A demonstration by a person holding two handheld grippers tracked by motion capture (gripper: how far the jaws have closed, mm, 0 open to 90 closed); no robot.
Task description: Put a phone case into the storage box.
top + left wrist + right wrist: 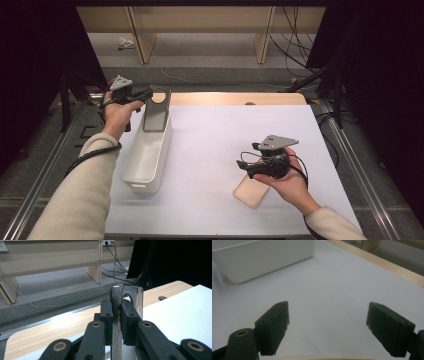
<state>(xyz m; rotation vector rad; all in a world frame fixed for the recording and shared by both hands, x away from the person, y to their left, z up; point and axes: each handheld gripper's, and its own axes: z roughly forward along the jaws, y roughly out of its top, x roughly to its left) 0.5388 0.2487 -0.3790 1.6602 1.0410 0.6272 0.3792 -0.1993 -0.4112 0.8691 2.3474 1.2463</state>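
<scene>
A grey metal plate (156, 111) with a round hole near its top stands upright at the far end of a long white bin (131, 172). My left gripper (146, 95) is shut on the plate's upper edge. In the left gripper view the thin shiny plate (115, 300) is pinched between the two black pads, my left gripper (117, 309) reaching over the table's far edge. My right gripper (246, 168) hangs open at the near right, just above a flat beige tray (251, 191). In the right gripper view the right gripper (328, 325) has wide jaws with nothing between them.
A white mat (225, 145) covers the table, with a strip of bare wood (235, 98) along the far edge. The white bin (262, 257) lies ahead of the right gripper. Cables and wooden bench legs are on the floor beyond.
</scene>
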